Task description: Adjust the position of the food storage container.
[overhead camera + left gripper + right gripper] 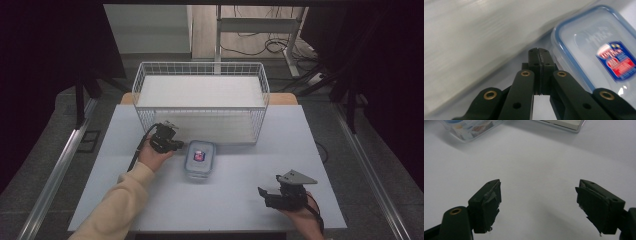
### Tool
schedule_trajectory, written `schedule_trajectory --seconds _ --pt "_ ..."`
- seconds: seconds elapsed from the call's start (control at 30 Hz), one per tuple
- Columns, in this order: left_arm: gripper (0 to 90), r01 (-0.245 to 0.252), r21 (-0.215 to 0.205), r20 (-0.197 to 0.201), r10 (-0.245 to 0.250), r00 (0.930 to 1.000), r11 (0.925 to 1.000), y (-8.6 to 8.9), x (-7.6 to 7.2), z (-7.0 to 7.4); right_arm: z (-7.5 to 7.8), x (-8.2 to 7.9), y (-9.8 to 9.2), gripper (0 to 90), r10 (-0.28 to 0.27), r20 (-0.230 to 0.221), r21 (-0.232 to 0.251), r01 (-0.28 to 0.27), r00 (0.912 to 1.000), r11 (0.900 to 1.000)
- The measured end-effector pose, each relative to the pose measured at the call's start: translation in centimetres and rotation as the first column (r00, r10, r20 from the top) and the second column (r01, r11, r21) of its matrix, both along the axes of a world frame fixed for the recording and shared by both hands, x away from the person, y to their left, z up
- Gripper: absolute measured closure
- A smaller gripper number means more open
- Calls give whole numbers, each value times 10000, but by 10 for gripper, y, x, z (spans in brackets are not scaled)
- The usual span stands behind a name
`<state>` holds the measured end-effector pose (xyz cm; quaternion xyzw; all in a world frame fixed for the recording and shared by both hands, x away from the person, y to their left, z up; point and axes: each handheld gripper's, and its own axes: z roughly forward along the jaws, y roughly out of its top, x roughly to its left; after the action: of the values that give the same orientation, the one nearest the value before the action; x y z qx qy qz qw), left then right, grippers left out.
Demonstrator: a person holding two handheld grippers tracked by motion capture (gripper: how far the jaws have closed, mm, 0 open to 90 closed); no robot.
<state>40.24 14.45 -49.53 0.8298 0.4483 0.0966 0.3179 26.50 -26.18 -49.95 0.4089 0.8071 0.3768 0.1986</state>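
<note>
Evidently little of the work is done as yet; the lidded plastic box (200,159) lies flat on the desk (240,195), near the middle, just in front of the white wire basket (200,100), and nothing has lifted it; the left gripper (172,145) sits just beside the box's left edge with its jaws pressed together on nothing, the blue-rimmed lid (599,50) off to one side of them in the left gripper view; the right gripper (265,195) rests well apart at the near right, jaws spread wide over bare desk; what is left, by my judgement, is to take hold of the box and probably move it towards the basket; the lid bears a red and blue label (617,61), too blurred to read.
</note>
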Motion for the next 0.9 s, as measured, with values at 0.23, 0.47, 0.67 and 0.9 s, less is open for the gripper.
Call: schedule_trajectory --seconds 0.23,0.47,0.67,0.9 --pt "898 98 -231 -49 -99 9999 9997 -13 9 -12 0 0 0 197 -1 37 -94 2 10000 10000" --pt "899 40 -291 -163 -45 9999 9996 -20 11 -13 -2 1 0 198 -8 13 -174 8 10000 9998" --pt "899 528 -601 -267 -545 9982 9968 -31 15 -12 -2 1 0 199 -12 0 -185 12 10000 9998" --pt "899 1383 -552 -333 -1403 9895 9888 -55 18 -10 -2 1 0 200 -1 -25 -188 1 10000 9998"
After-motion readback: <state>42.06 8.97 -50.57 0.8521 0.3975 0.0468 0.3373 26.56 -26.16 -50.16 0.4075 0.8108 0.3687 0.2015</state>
